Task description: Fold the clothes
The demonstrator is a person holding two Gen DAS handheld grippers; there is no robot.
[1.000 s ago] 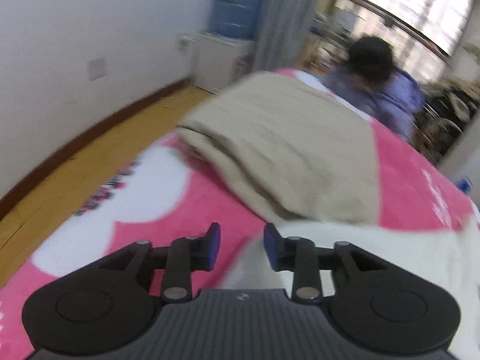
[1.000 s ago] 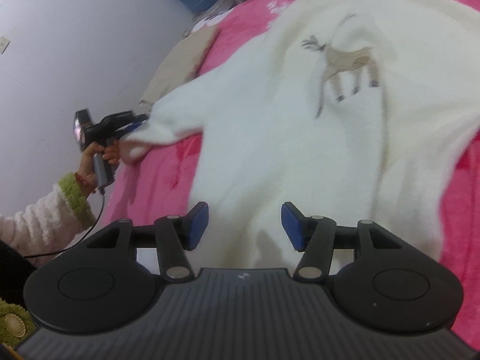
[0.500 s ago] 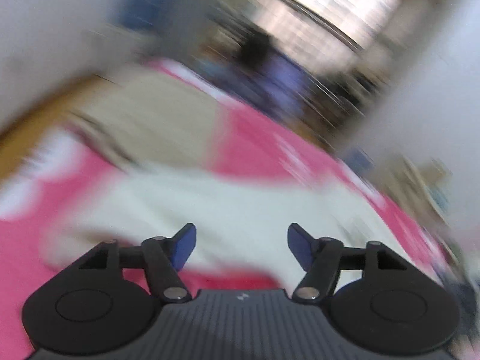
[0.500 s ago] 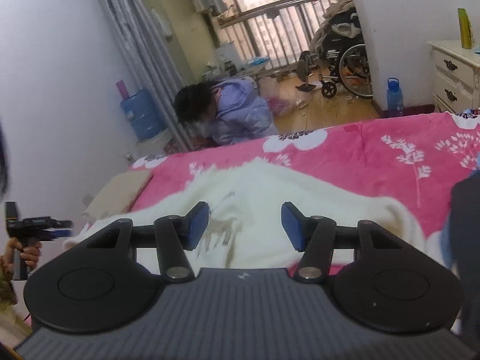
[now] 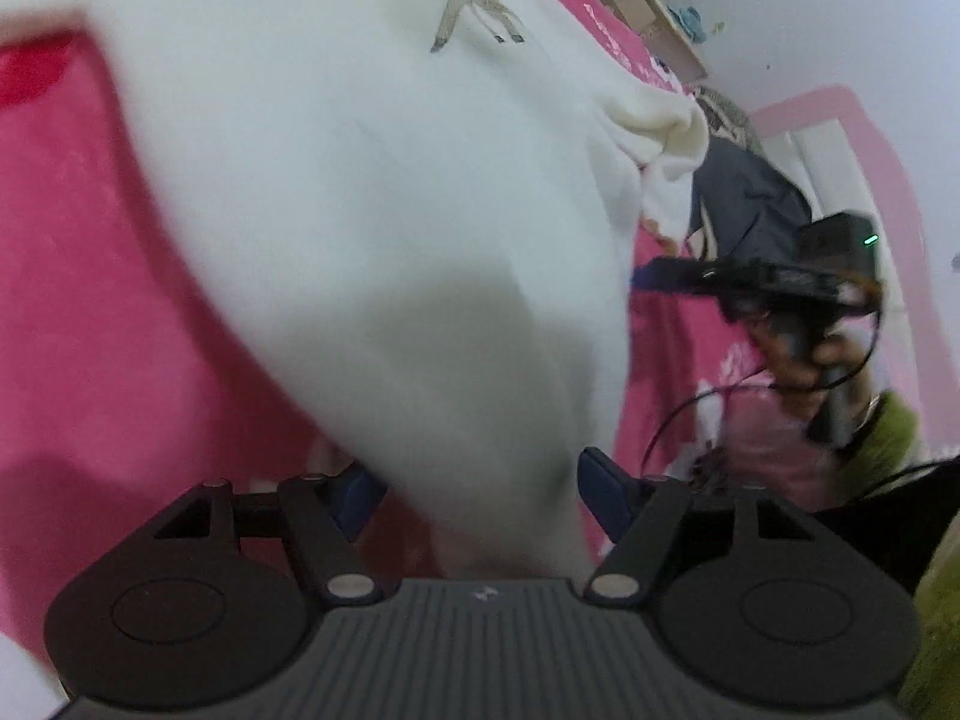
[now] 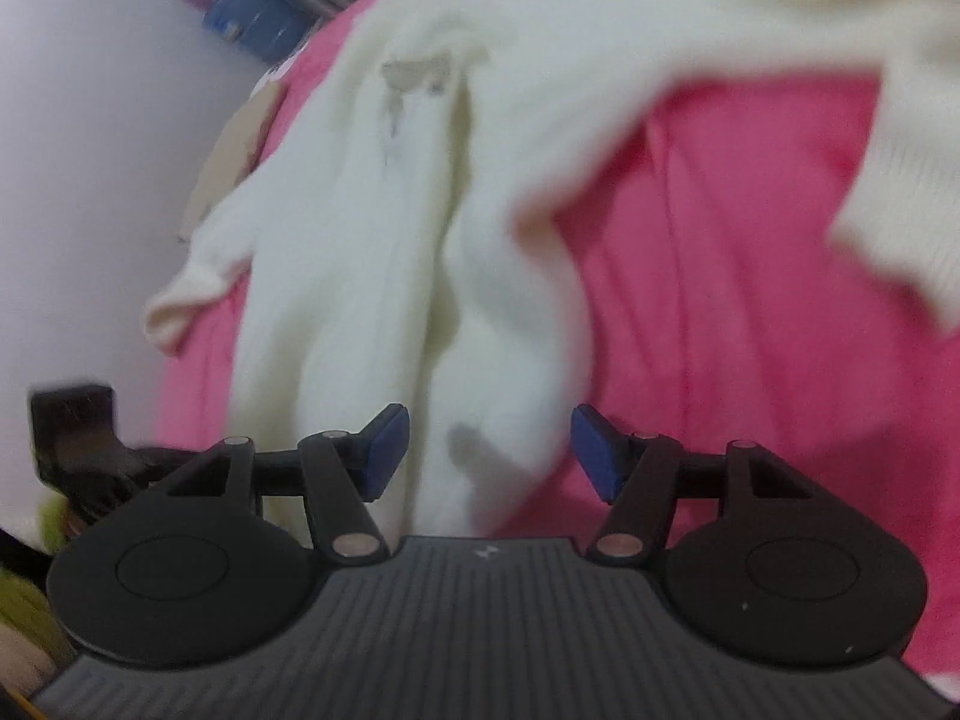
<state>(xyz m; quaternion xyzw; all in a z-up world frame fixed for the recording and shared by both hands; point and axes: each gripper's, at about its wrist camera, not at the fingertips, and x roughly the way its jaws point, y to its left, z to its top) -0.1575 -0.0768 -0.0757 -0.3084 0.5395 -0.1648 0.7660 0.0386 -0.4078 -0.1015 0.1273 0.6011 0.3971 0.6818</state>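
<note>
Left wrist view: half a second ago this camera swept blurred across the room; now it points down at the white sweater (image 5: 372, 192) on the pink bed (image 5: 90, 276). Left tool (image 5: 477, 495) spread wide, fabric lying between the fingers, not clamped. Right tool (image 5: 672, 276) visible at the sweater's edge.

Right wrist view: was aimed level at the window, now down at the sweater (image 6: 390, 228). Right tool (image 6: 489, 447) wide apart over a fold, gripping nothing. Likely both are lining up a fresh grasp.
</note>
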